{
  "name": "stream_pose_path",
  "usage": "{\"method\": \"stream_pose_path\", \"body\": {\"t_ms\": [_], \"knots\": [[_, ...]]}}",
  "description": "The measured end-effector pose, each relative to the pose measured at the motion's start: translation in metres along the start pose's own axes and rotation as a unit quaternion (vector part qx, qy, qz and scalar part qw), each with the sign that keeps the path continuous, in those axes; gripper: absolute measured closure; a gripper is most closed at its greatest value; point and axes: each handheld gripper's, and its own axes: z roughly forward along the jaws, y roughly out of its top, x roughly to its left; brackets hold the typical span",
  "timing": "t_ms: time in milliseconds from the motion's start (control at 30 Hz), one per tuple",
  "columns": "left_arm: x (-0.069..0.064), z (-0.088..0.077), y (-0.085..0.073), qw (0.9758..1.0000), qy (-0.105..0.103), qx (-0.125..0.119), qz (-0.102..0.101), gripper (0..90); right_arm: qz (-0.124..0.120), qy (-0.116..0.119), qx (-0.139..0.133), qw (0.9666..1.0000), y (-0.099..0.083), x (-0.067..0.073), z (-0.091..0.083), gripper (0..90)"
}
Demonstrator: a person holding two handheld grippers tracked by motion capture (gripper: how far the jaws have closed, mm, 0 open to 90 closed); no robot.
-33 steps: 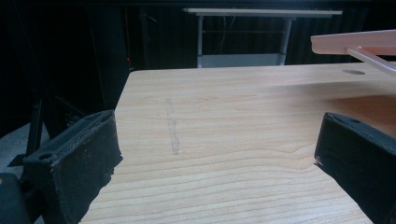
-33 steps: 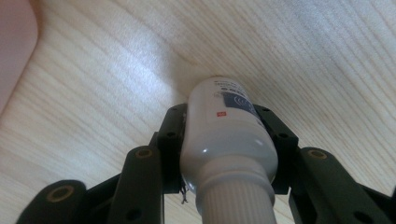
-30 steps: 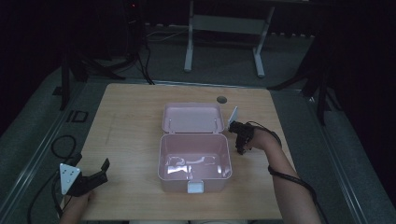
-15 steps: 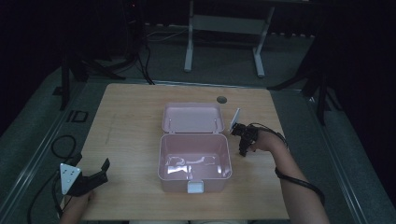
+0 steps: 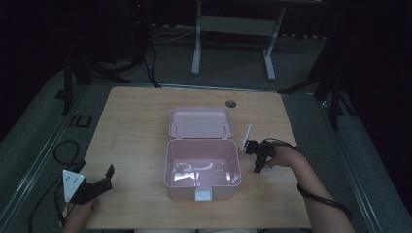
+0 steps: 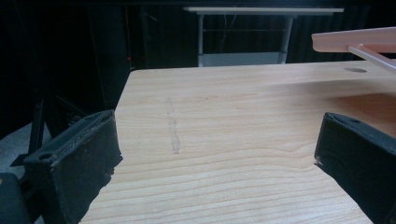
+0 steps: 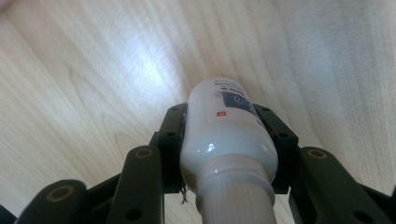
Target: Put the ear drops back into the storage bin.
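Observation:
A white plastic bottle [image 7: 224, 135] with a small printed label lies between the jaws of my right gripper [image 7: 224, 123], which is shut on its body just above the bare tabletop; its ribbed cap end faces the camera. In the high view my right gripper [image 5: 258, 156] is just right of an open pink box [image 5: 167, 165], whose lid [image 5: 200, 122] leans back. My left gripper [image 5: 107, 178] rests at the table's near left corner, open and holding nothing. In the left gripper view its jaws [image 6: 215, 154] stand wide apart over bare wood, and the pink lid's edge [image 6: 355, 39] shows at the upper right.
The wooden table [image 5: 136, 126] has a round cable hole [image 5: 230, 104] behind the box. Glossy reflections show on the box's inner floor. A white desk frame [image 5: 233, 29] stands on the dark floor beyond. Cables [image 5: 63, 150] trail at the left edge.
My right gripper, with the bottle in it, has shifted a little toward the near side of the table, right of the box. The left gripper has stayed put.

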Motion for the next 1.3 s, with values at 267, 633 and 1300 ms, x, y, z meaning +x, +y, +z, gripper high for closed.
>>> {"method": "stream_pose_path", "body": {"t_ms": [267,633,1300], "knots": [[0.0,0.0,0.0,1.0,0.0,0.0,0.0,0.4,-0.048,-0.013,-0.008,0.9987,-0.01,0.008,0.002,59.5],[0.0,0.0,0.0,1.0,0.0,0.0,0.0,0.4,-0.152,-0.029,-0.007,0.9879,-0.022,0.025,0.003,59.6],[0.0,0.0,0.0,1.0,0.0,0.0,0.001,0.4,-0.259,-0.043,0.001,0.965,-0.03,0.056,-0.007,59.5]]}}
